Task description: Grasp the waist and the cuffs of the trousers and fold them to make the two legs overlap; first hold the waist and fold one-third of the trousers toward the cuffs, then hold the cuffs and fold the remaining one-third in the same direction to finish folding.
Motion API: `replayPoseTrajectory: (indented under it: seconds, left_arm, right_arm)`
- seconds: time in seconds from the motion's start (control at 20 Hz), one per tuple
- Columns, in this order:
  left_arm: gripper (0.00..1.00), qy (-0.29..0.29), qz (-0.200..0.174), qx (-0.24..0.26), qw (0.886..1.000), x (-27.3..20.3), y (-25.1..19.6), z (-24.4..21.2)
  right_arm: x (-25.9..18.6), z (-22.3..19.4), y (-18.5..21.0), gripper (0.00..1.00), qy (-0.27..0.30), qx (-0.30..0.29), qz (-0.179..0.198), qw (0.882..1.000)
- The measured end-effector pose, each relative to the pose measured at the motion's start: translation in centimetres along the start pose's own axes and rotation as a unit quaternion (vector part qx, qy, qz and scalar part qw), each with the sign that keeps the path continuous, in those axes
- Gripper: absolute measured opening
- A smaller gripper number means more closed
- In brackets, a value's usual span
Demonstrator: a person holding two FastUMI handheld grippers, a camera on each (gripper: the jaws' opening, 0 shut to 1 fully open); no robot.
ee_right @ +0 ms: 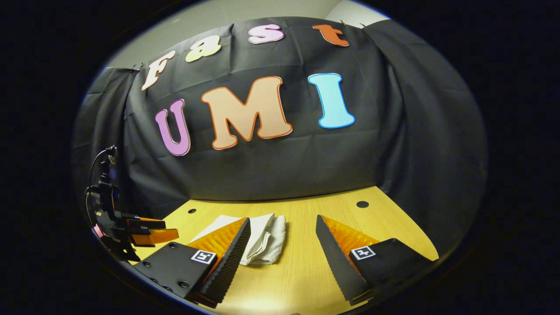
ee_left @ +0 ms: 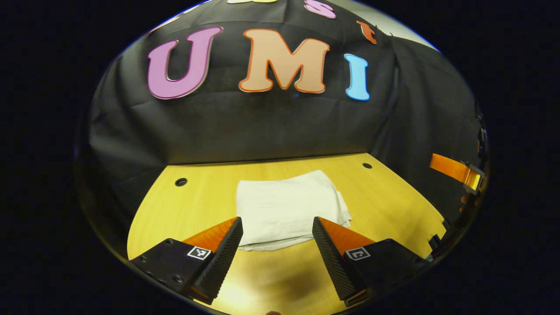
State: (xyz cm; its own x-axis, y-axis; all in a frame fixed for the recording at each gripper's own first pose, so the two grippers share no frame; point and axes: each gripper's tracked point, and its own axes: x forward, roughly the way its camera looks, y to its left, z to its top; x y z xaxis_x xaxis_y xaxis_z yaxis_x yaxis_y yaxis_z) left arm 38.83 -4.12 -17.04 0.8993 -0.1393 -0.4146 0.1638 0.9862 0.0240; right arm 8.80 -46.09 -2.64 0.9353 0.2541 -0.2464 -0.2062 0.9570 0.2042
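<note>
White trousers (ee_left: 286,210) lie folded into a compact, roughly square bundle on the yellow wooden bench (ee_left: 385,205). In the left gripper view the bundle sits at the centre of the bench, its layered edge facing the camera. In the right gripper view the same bundle (ee_right: 262,238) lies toward 9 o'clock, partly hidden behind one finger.

The left hand-held gripper (ee_left: 277,227) hovers just short of the bundle's near edge, fingers spread wide, nothing between them. The right hand-held gripper (ee_right: 283,227) also has its fingers spread apart, with only bare bench showing between them; the bundle lies beside its finger at 8 o'clock, and I cannot tell if they touch.

In the right gripper view, the left hand-held gripper appears again at the 8 o'clock edge, cables trailing from its body. In the left gripper view, part of the right one shows at 3 o'clock.

Small round holes (ee_left: 181,182) dot the bench near its far corners. A black cloth wall (ee_left: 262,127) rises behind the bench.
</note>
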Motion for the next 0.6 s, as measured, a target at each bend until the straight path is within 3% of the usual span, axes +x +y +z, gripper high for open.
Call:
replayPoseTrajectory:
  seconds: [0.3, 0.6]
  left_arm:
    - [0.97, 0.009, 0.026, -0.011, 1.000, -3.2, 3.1, -1.3]
    - [0.95, 0.012, -0.004, 0.009, 1.000, -1.9, 1.8, -0.6]
  right_arm:
    - [-1.9, -0.5, 0.7, 0.96, -0.005, 0.000, -0.021, 1.000]
    - [-2.6, 1.6, 0.3, 0.96, -0.036, -0.004, -0.043, 0.998]
